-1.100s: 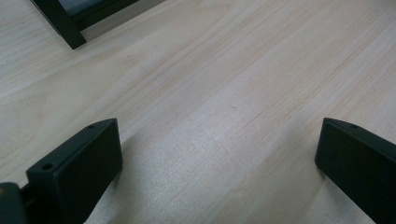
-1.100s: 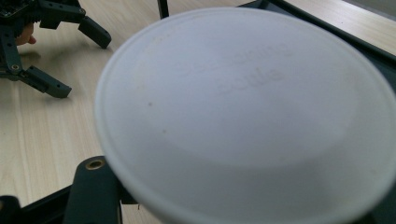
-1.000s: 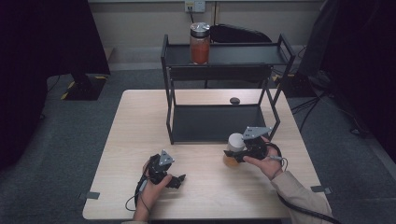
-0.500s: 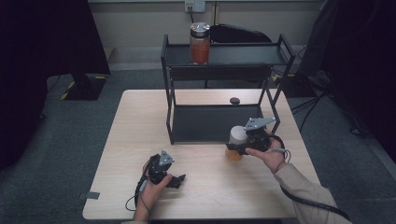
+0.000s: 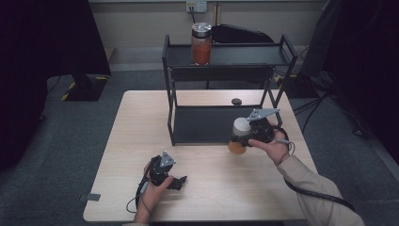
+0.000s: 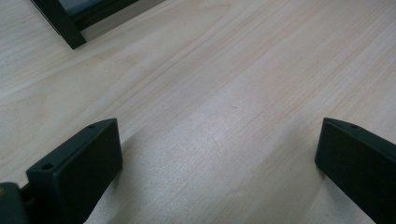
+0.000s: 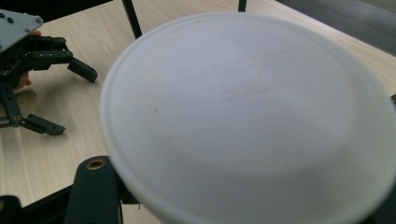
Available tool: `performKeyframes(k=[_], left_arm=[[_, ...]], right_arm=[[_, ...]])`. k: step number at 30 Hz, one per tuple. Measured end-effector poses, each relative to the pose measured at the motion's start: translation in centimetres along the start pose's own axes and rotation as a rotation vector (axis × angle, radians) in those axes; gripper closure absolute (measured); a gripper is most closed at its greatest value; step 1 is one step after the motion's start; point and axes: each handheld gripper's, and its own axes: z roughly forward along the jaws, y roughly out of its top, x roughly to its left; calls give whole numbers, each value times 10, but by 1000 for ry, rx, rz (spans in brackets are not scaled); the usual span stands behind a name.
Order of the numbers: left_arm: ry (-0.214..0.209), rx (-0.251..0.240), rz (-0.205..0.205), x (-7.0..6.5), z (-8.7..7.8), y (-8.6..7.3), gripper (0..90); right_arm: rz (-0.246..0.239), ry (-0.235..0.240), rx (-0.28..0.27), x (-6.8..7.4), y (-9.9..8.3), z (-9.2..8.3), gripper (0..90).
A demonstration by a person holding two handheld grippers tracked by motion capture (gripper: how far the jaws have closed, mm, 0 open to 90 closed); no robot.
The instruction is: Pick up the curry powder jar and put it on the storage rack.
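A jar with a white lid (image 5: 241, 126) and orange contents is held just off the table, in front of the black rack's lower shelf (image 5: 207, 123). My right gripper (image 5: 245, 137) is shut on it from the right. In the right gripper view the white lid (image 7: 252, 116) takes up most of the frame, with one black jaw below it at the left. My left gripper (image 5: 178, 181) rests low over the table near the front edge, open, with nothing between its jaws (image 6: 219, 158). The left gripper (image 7: 70, 98) also appears in the right gripper view, on the wood.
A second jar with a silver lid (image 5: 201, 44) and orange contents stands on the rack's top shelf (image 5: 235, 54), next to a black bag (image 5: 244, 34). A small black round object (image 5: 236, 101) lies on the table behind the rack. A rack foot (image 6: 60, 23) is ahead of the left gripper.
My right gripper has carried the white-lidded jar a little up and away from the person, closer to the rack. The left gripper has stayed where it was.
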Motion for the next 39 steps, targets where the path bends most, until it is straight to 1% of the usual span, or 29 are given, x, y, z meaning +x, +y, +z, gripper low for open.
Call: performKeyframes(k=[7,11,16,25,32,39], left_arm=[[0,0,0,0,0,0,0],[0,0,0,0,0,0,0],[0,0,0,0,0,0,0],[0,1,0,0,0,0,0],[0,1,0,0,0,0,0],[0,0,0,0,0,0,0]], right_arm=[[7,-14,-2,-4,10,-6,352],[19,-13,-4,-7,15,-10,352],[11,-19,-5,-9,23,-15,352],[24,-27,-22,-15,38,-29,352],[26,-33,-23,-16,51,-38,352],[16,-45,-26,-19,64,-46,353]])
